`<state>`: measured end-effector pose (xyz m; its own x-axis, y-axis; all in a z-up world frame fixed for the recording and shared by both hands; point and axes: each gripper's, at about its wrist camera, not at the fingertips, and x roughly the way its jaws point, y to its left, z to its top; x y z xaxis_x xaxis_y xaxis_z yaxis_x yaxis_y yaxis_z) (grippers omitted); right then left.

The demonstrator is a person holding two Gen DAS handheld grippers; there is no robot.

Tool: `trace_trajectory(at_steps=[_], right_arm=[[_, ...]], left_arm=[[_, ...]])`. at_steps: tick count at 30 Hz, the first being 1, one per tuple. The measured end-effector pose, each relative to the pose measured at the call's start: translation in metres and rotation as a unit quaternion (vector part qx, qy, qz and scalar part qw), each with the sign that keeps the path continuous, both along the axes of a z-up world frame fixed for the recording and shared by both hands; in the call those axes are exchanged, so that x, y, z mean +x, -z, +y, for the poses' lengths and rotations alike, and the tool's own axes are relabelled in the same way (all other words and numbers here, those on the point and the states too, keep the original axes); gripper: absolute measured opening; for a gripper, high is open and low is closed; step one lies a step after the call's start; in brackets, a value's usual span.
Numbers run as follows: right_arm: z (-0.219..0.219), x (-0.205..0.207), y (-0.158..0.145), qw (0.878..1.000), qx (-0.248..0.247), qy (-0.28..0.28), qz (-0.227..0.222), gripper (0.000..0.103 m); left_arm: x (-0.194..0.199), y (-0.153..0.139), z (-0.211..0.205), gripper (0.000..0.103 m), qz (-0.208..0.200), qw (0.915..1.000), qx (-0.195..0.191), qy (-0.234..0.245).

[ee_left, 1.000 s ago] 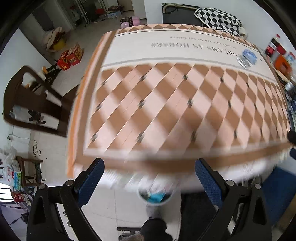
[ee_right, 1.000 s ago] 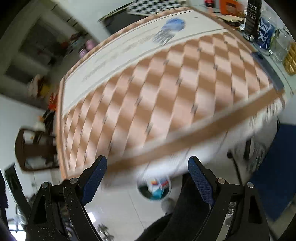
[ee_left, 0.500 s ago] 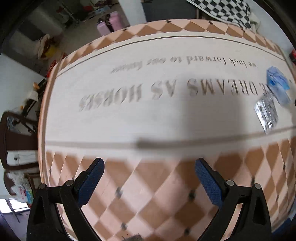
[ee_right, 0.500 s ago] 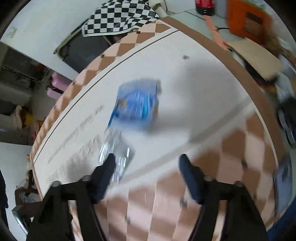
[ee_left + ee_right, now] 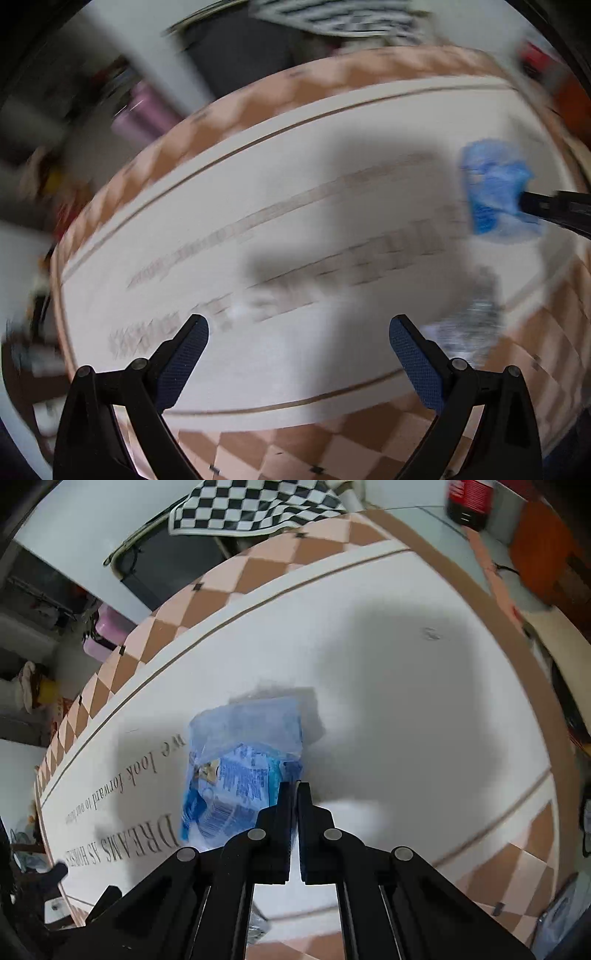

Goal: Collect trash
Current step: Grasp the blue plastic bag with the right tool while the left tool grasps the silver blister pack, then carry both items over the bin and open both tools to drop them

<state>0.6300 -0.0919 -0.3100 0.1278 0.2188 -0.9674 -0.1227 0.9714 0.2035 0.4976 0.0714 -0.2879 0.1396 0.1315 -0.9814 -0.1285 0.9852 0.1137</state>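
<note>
**Right claw pinches the blue wrapper on the table**

The blue plastic wrapper lies on the white middle part of the table, directly in front of the right claw. The two fingers of this claw are pressed together on the near right corner of the wrapper, so the claw is closed and grips it. The rest of the wrapper spreads forward and to the left of the fingertips, partly over the printed words on the tablecloth.

In the left wrist view, the same blue wrapper is far to the right of the left claw, with the dark tip of the right claw touching it. The left claw is wide open and holds nothing; it hangs over the white part of the table. A silvery crumpled wrapper lies just to the right of its right finger, but this view is much blurred.

Behind the table stands a chair with a black and white checkered cloth.
</note>
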Motion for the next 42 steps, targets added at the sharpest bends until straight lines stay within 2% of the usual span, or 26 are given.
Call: trace_trajectory(at_steps=[2, 4, 6, 9, 13, 16, 18, 19, 20, 24, 27, 33, 36, 39, 42], right_arm=[[-0.023, -0.005, -0.006, 1.0, -0.002, 0.01, 0.0, 0.003], [-0.05, -0.011, -0.013, 1.0, -0.012, 0.02, -0.001, 0.003], [-0.076, -0.02, -0.016, 0.999, -0.022, 0.028, 0.002, 0.003], [-0.112, -0.032, -0.011, 0.998, -0.029, 0.045, 0.016, 0.003], [-0.144, -0.051, -0.001, 0.996, -0.025, 0.073, 0.036, 0.003], [-0.159, -0.064, 0.004, 0.995, -0.023, 0.088, 0.039, 0.003], [-0.163, -0.068, 0.005, 0.995, -0.022, 0.091, 0.039, 0.003], [-0.163, -0.069, 0.005, 0.995, -0.023, 0.09, 0.039, 0.003], [-0.164, -0.07, 0.003, 0.995, -0.024, 0.089, 0.038, 0.003], [-0.164, -0.076, -0.005, 0.996, -0.025, 0.084, 0.033, 0.003], [-0.159, -0.08, -0.012, 0.996, -0.023, 0.078, 0.027, 0.003], [-0.143, -0.101, -0.033, 0.998, -0.017, 0.055, 0.007, 0.003], [-0.129, -0.119, -0.048, 0.999, -0.013, 0.038, -0.006, 0.003], [-0.114, -0.139, -0.062, 1.0, -0.008, 0.02, -0.017, 0.003], [-0.098, -0.169, -0.076, 1.0, -0.001, 0.003, -0.028, 0.003]], left_arm=[[0.006, -0.004, -0.024, 0.1, -0.001, 0.9979, -0.027, 0.059], [0.007, -0.007, -0.052, 0.1, 0.0, 0.9906, -0.038, 0.131], [0.006, -0.004, -0.082, 0.1, 0.013, 0.9765, -0.028, 0.213], [0.002, 0.007, -0.112, 0.1, 0.048, 0.9577, -0.026, 0.282], [-0.002, 0.025, -0.13, 0.099, 0.089, 0.9412, -0.017, 0.325], [-0.002, 0.033, -0.137, 0.099, 0.101, 0.9379, -0.014, 0.332], [0.0, 0.034, -0.141, 0.098, 0.099, 0.938, -0.014, 0.332], [0.002, 0.035, -0.139, 0.08, 0.095, 0.9382, -0.017, 0.332], [0.003, 0.035, -0.14, 0.055, 0.098, 0.9382, -0.019, 0.331], [0.003, 0.029, -0.142, 0.056, 0.093, 0.9396, -0.029, 0.328], [0.001, 0.019, -0.146, 0.056, 0.081, 0.9447, -0.025, 0.317], [-0.018, -0.013, -0.14, 0.056, 0.035, 0.9649, -0.026, 0.259], [-0.041, -0.037, -0.131, 0.056, 0.004, 0.977, -0.027, 0.211], [-0.07, -0.055, -0.104, 0.056, -0.019, 0.9854, -0.027, 0.167], [-0.105, -0.073, -0.065, 0.056, -0.041, 0.9903, -0.027, 0.13]])
